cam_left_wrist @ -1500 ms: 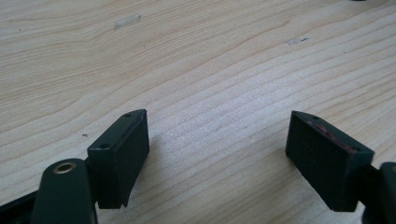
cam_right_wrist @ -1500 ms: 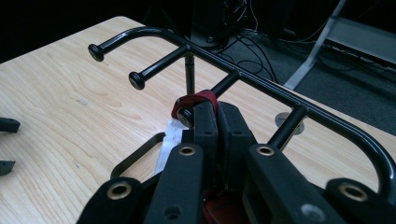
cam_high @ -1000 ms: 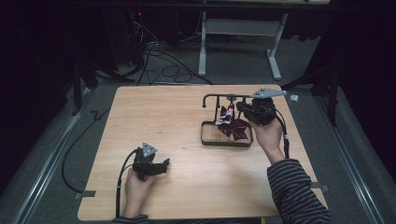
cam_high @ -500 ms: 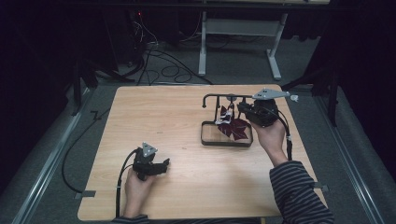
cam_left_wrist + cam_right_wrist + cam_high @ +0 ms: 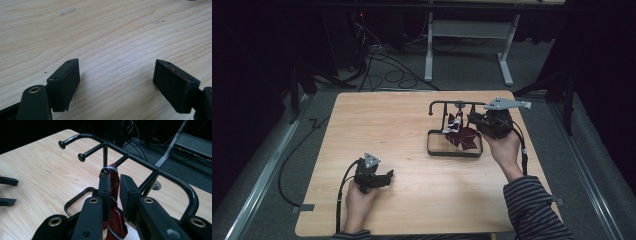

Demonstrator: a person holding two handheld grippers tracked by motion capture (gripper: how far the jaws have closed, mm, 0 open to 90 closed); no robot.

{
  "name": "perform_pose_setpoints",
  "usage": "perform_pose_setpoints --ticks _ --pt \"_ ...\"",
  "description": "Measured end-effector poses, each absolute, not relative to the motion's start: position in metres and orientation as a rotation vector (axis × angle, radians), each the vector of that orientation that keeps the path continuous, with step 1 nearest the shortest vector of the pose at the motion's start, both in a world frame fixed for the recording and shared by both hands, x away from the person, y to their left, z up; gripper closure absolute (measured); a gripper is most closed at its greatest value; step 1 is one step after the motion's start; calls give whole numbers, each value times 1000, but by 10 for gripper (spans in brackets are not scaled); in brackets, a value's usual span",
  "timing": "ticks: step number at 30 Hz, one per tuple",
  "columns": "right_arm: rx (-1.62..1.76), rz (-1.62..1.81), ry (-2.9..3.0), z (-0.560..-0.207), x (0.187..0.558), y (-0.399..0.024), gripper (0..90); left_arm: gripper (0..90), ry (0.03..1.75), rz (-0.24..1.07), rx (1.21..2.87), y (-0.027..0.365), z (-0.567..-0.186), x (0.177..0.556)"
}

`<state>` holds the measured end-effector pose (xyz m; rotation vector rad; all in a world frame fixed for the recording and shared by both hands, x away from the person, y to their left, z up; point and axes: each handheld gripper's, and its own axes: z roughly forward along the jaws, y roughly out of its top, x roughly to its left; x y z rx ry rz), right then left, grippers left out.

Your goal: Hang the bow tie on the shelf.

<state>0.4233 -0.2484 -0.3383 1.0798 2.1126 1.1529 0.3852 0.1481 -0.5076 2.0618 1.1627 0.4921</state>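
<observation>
The red striped tie (image 5: 113, 195) hangs over a peg of the black rack (image 5: 150, 167) at the worktop's (image 5: 402, 130) right side, between the jaws of the right gripper (image 5: 115, 186), which have just been opening and now stand slightly apart beside the cloth. The left gripper (image 5: 116, 80) rests wide open on bare wood, holding nothing. Likely risk: the freed tie slips off its peg into the rack's base if snagged during withdrawal; no legible writing appears.
</observation>
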Motion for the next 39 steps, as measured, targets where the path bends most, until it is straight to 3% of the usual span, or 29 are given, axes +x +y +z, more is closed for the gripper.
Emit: perform_pose_setpoints --ticks 39 --pt "1176 1198 2082 -362 395 -293 752 219 1163 492 2061 148 -508 385"
